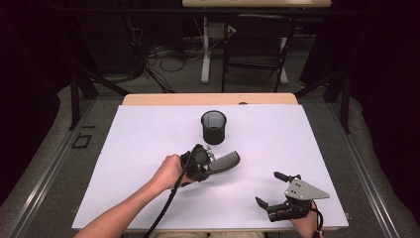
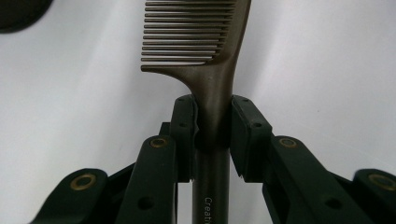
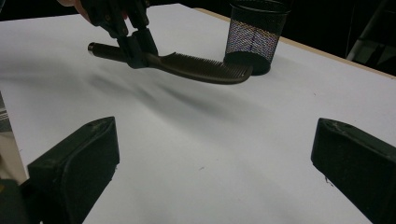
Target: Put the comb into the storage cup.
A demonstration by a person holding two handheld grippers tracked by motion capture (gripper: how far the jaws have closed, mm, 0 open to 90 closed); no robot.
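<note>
One comb (image 2: 212,70) is pinched by the left gripper (image 2: 212,126), one mesh cup (image 1: 213,127) stands apart, and the right gripper (image 1: 271,189) is spread.

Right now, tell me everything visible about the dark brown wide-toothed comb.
The dark brown wide-toothed comb looks like matte plastic, with a round handle bearing small pale lettering and one row of straight teeth. The left gripper clamps its neck. It hangs roughly level above the white table, tip toward the black mesh cup.
</note>
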